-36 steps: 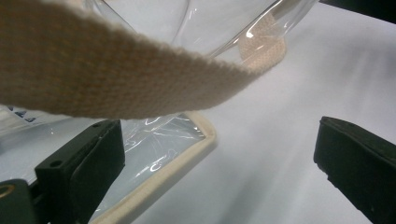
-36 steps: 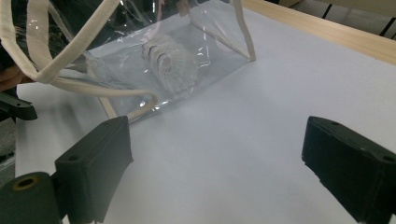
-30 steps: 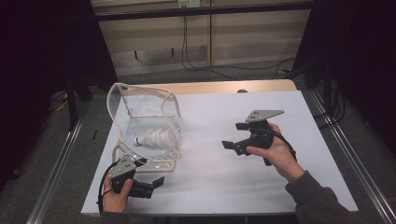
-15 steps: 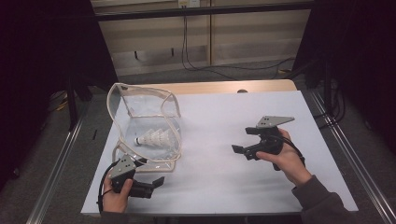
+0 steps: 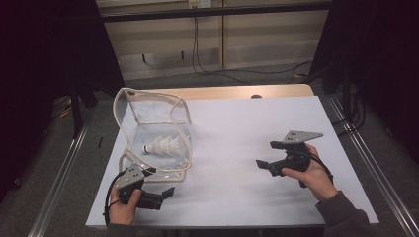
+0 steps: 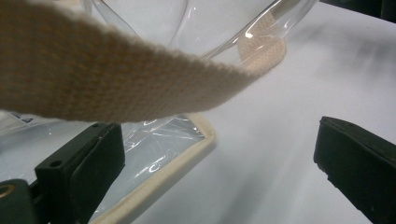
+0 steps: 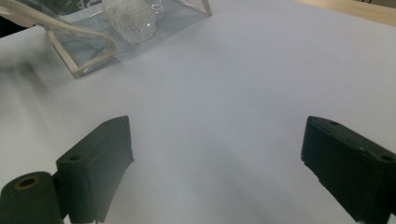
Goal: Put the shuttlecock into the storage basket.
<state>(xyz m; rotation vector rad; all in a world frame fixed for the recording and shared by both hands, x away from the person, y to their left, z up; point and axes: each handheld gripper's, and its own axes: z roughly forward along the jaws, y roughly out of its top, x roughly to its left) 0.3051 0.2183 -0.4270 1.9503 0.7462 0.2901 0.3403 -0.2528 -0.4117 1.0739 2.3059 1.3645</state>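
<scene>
Both pairs of black fingers are spread wide, pinching nothing. The left gripper (image 5: 168, 192) sits low at the frame's lower left, just beside the cream-trimmed clear plastic bag (image 5: 148, 123). A white feathered shuttlecock (image 5: 163, 146) lies inside it. The right gripper (image 5: 262, 164) hovers well apart at right above the white-covered desk (image 5: 237, 128).

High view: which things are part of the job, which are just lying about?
In the job:
- clear bag with beige trim
- shuttlecock inside it
- beige strap, by the left gripper
- right gripper, open over bare table

Just lying about:
- cables on the floor beyond the white table
</scene>
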